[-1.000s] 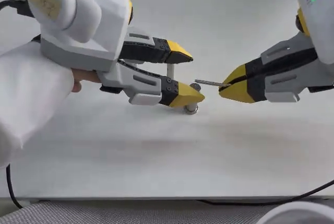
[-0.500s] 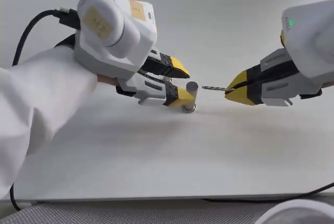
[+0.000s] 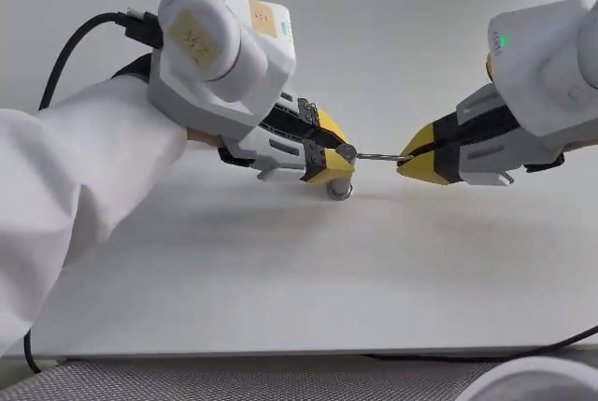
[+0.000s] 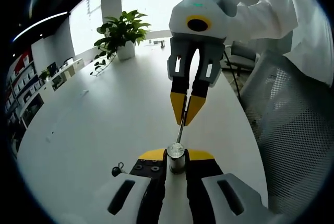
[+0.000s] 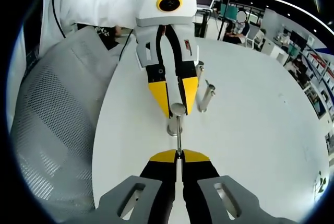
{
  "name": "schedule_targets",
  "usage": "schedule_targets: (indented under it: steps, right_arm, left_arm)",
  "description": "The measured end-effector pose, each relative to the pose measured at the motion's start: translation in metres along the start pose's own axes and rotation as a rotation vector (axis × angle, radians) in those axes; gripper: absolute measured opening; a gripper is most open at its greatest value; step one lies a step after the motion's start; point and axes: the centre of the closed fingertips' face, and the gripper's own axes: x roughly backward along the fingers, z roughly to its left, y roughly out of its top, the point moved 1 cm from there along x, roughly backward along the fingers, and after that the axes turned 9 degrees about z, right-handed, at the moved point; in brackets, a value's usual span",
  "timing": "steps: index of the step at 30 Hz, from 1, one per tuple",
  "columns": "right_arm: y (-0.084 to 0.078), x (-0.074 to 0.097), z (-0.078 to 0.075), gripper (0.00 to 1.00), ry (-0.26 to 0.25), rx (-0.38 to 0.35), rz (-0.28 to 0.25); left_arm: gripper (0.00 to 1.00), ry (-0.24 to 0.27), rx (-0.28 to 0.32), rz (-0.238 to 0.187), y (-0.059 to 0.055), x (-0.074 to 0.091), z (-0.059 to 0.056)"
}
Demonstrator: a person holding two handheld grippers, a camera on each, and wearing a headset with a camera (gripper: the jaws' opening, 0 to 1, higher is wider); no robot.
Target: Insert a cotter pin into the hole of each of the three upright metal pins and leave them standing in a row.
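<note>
**Insertion of the cotter pin, with hazards.** My left claw (image 4: 176,156) is closed around the upright metal pin (image 5: 178,110), which stands on the counter (image 3: 280,270). My right claw (image 5: 178,155) is pinched shut on the cotter pin (image 3: 378,156), held level with its free end at the metal pin's head. I judge that a tip meeting metal beside the hole could bend the thin cotter pin or slide it back between my jaws. A harder push could tilt the metal pin. A second metal pin (image 5: 207,96) and a third metal pin (image 5: 200,70) stand near my left claw, which could knock them over.
</note>
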Motion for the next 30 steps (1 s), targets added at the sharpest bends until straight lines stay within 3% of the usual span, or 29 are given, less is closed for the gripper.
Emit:
schedule_targets:
  steps: [30]
  right_arm:
    - [0.029, -0.023, -0.002, 0.00, 0.019, 0.067, -0.019]
  left_arm:
    - [0.11, -0.013, -0.016, 0.010, 0.002, 0.000, -0.001]
